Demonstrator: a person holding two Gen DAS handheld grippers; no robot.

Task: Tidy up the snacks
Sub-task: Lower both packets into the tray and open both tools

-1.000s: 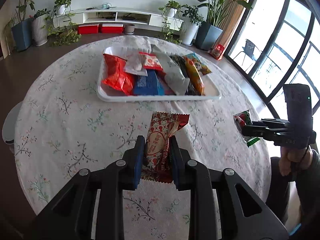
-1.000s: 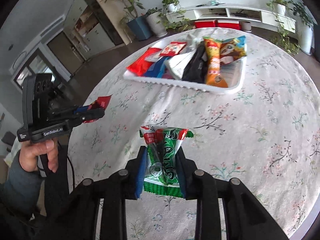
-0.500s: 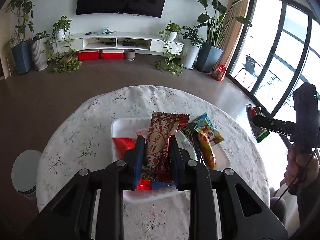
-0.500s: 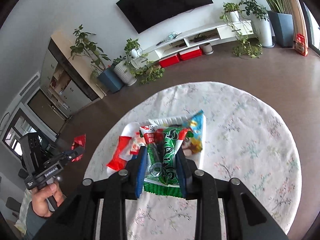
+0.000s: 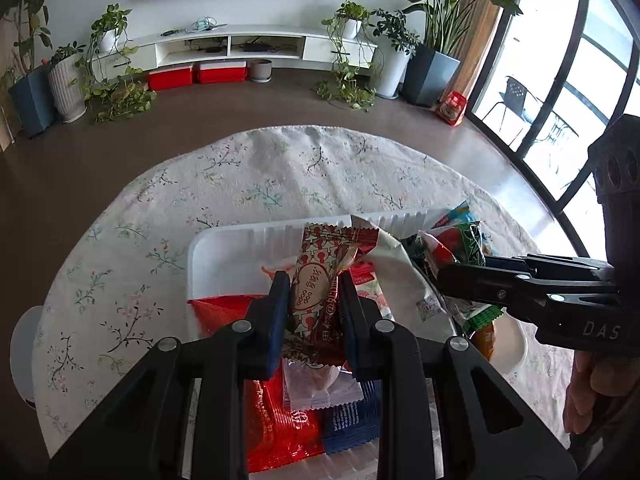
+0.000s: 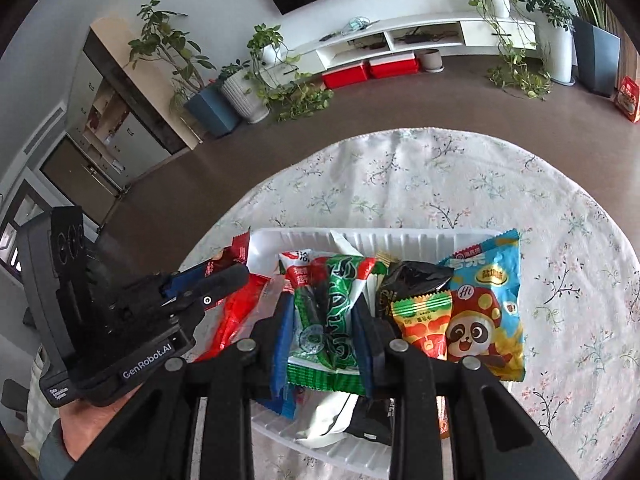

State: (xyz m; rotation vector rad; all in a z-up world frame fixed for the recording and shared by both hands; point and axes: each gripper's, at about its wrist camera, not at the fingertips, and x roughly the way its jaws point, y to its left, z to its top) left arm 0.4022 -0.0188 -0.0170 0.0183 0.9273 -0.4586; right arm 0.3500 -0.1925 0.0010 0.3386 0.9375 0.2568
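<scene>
My left gripper [image 5: 313,295] is shut on a red-and-white snack packet [image 5: 324,276] and holds it above the white tray [image 5: 224,240]. My right gripper [image 6: 323,322] is shut on a green-and-white snack packet [image 6: 334,312], also above the tray [image 6: 400,236]. The tray holds several packets: a red bag [image 5: 276,412], a blue packet [image 5: 348,416], a white bag [image 5: 400,276], a black packet [image 6: 412,276], an orange packet [image 6: 424,320] and a blue panda bag [image 6: 484,304]. The right gripper shows in the left view [image 5: 444,274], the left gripper in the right view [image 6: 236,272].
The tray sits on a round table with a floral cloth [image 5: 280,176]. A white stool [image 5: 22,344] stands by the table's left edge. Potted plants [image 5: 68,80] and a low white TV shelf [image 5: 240,44] line the far wall. Windows [image 5: 580,60] are on the right.
Both grippers have lifted their packets off the table and carried them forward over the tray. The two grippers have come close together.
</scene>
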